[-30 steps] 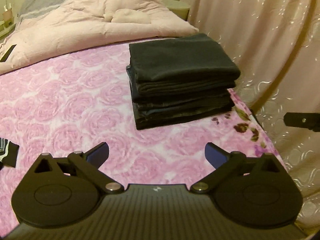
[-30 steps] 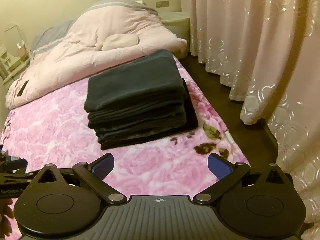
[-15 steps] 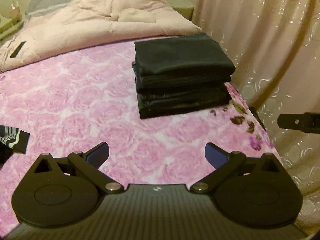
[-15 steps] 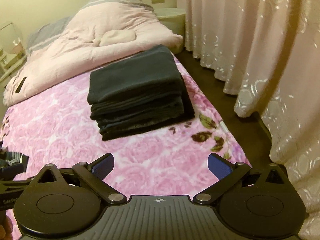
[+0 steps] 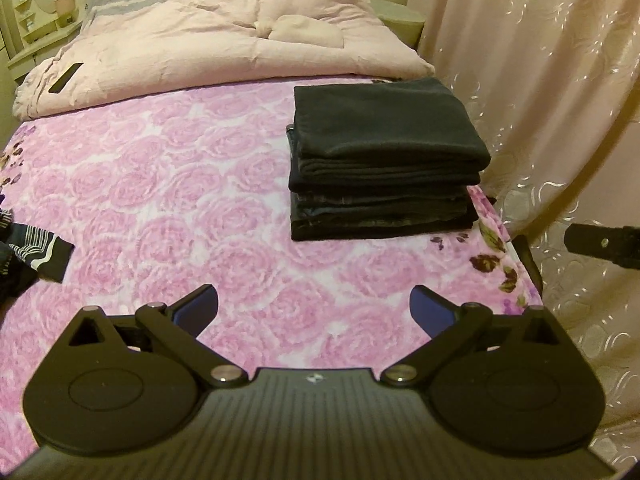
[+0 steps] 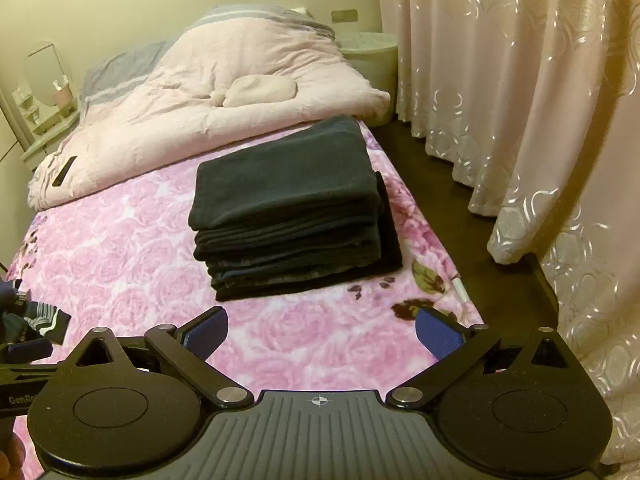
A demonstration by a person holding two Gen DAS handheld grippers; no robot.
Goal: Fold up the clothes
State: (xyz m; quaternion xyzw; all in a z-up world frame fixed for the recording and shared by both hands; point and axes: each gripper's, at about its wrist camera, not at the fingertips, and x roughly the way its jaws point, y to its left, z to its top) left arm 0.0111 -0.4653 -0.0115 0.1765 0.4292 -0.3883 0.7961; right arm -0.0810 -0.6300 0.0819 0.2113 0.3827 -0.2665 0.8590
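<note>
Both the left gripper (image 5: 314, 304) and right gripper (image 6: 322, 330) are held wide apart, empty. A stack of folded dark clothes (image 5: 380, 164) is seen ahead on the pink bedspread (image 5: 160, 184) (a striped garment (image 5: 34, 254) lies left, a curtain (image 6: 520, 80) right).

1. The striped dark garment (image 5: 38, 254) is cut off by the left edge of the left wrist view, so its full shape cannot be told.
2. In the right wrist view, the same garment (image 6: 44, 320) is partly hidden behind the left tongs (image 6: 28, 350).
3. The right tongs (image 5: 604, 244) enter the left wrist view only as a dark tip at the right edge.
4. The lower layers of the folded stack (image 6: 296, 208) merge together; their count is unclear.
5. The small items on the shelf (image 5: 28, 20) are too small to identify.
</note>
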